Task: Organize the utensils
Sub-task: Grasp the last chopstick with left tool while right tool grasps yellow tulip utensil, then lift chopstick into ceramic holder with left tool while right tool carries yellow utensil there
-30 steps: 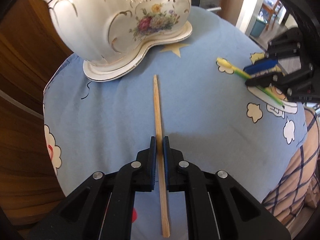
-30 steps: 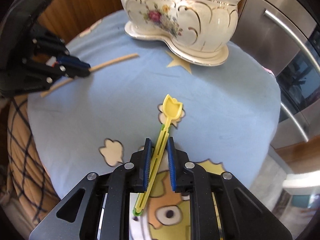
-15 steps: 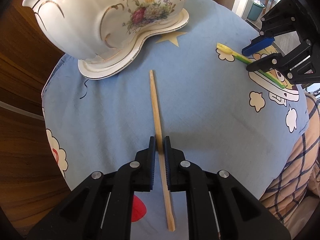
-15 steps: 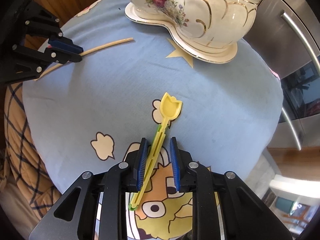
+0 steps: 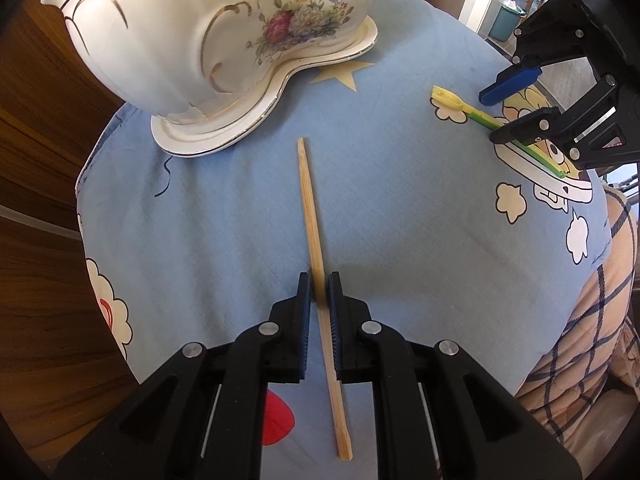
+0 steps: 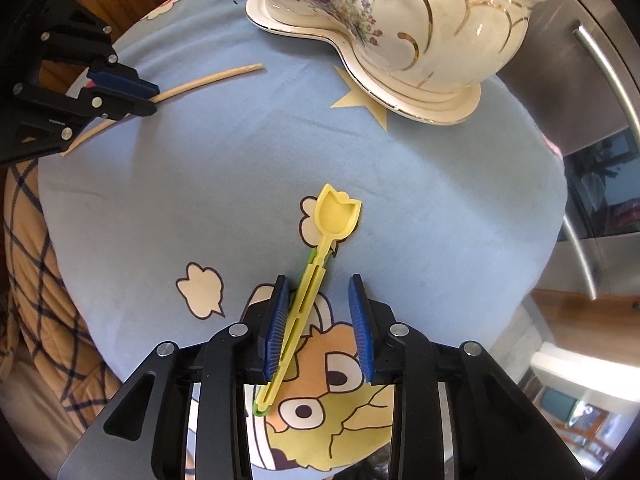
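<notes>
A wooden chopstick (image 5: pixel 310 208) lies on the blue cloth, pointing at the white floral ceramic holder (image 5: pixel 216 36). My left gripper (image 5: pixel 319 284) has its jaws slightly apart, straddling the chopstick; it also shows in the right wrist view (image 6: pixel 144 98) with the chopstick (image 6: pixel 208 80). A yellow tulip-shaped spoon (image 6: pixel 320 252) lies on the cloth. My right gripper (image 6: pixel 319 292) is open around its handle, the left pad close against it. The spoon (image 5: pixel 464 110) and right gripper (image 5: pixel 502 114) show in the left wrist view. The holder (image 6: pixel 400 24) stands behind.
The blue cartoon-print cloth (image 5: pixel 400 208) covers a small round table. A plaid blanket (image 5: pixel 580 340) lies at its near side. Wooden panelling (image 5: pixel 36 160) is to the left. A steel appliance with handles (image 6: pixel 600 80) stands to the right.
My right gripper has opened wide around the spoon, which now rests on the cloth. My left gripper's jaws have parted a little around the chopstick. Both views have drawn back slightly.
</notes>
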`<state>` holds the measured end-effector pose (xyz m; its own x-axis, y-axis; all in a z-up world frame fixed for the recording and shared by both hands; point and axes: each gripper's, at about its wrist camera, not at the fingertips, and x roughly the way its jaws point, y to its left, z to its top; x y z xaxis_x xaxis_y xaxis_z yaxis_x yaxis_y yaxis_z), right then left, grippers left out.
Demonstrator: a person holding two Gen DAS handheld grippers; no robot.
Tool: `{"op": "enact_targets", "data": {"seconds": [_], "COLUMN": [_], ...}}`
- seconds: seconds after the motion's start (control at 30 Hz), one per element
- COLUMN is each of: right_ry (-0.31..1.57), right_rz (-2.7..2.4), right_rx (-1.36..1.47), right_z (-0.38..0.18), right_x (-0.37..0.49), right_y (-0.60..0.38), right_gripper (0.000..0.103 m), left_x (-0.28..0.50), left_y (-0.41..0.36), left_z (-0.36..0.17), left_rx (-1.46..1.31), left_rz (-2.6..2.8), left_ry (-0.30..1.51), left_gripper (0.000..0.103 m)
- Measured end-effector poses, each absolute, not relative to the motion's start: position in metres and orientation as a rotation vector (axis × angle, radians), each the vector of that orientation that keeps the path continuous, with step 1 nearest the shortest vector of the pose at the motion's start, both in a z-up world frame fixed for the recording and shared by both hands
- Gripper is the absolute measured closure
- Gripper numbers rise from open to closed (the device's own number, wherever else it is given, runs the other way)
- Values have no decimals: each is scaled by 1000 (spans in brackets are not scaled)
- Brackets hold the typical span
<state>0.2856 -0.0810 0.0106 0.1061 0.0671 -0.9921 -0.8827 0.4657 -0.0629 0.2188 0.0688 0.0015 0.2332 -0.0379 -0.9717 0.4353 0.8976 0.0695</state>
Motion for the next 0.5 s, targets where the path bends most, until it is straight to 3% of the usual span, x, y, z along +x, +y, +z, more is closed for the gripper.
{"op": "enact_targets", "data": {"seconds": [0.1, 0.2, 0.5], "right_ry": [1246, 1218, 1175], "right_rz": [846, 853, 849], "right_rx": [-821, -813, -861], "right_z": [10, 11, 11], "right_x": [275, 268, 254], "right_y": [-84, -83, -84], "right_gripper": [86, 92, 92], "left_x": [216, 210, 192], "left_y": [71, 74, 83], "left_z": [0, 0, -2], "left_rx": [354, 342, 332], "left_rz": [-339, -338, -317], "left_ry": [1293, 1278, 1226], "left_gripper": [94, 94, 97]}}
